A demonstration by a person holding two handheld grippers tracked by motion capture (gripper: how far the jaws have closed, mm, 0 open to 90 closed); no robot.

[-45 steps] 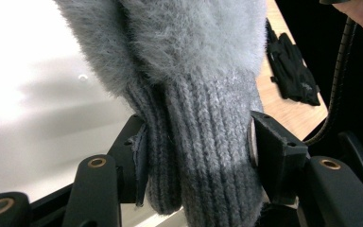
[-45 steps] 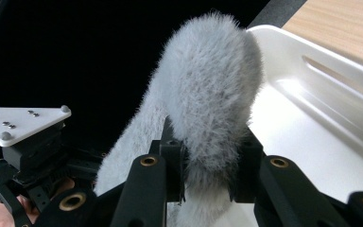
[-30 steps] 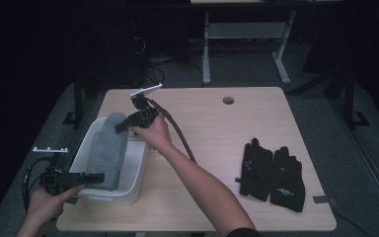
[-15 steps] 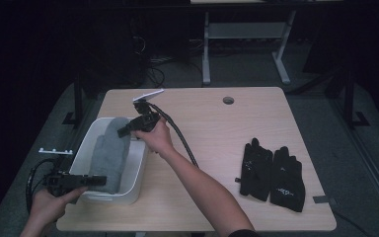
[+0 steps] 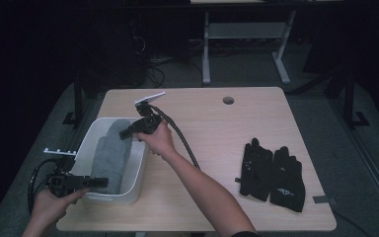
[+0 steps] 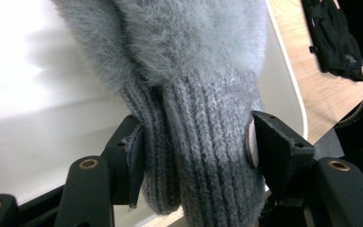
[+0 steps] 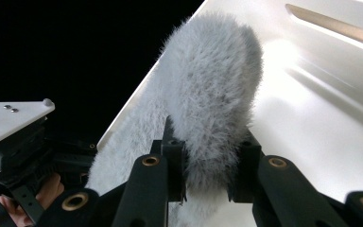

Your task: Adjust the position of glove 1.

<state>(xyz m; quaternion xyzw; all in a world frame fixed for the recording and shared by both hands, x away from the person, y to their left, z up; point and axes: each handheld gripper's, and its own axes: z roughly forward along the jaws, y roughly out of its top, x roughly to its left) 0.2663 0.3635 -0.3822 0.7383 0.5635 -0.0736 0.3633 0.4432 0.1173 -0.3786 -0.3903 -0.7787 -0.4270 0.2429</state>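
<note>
The grey mitten point(image 5: 109, 154) lies lengthwise in the white bin point(image 5: 137, 170) at the table's left edge. The right gripper point(image 5: 130, 132) pinches its fluffy tip point(image 7: 212, 85) at the far end of the bin. The left gripper point(image 5: 94, 183) is at the near end; its jaws have just been opening. The ribbed cuff point(image 6: 203, 156) sits between them, and the right pad looks just off the knit, so I judge this grip released.

The mitten should be light, soft and floppy. It will sag if held at one end only. The cuff is the firmest place to hold; the fur may slip.

The bin walls stand close to both grippers. The middle of the table is free, and the black gloves point(image 5: 271, 173) lie near the right edge.
</note>
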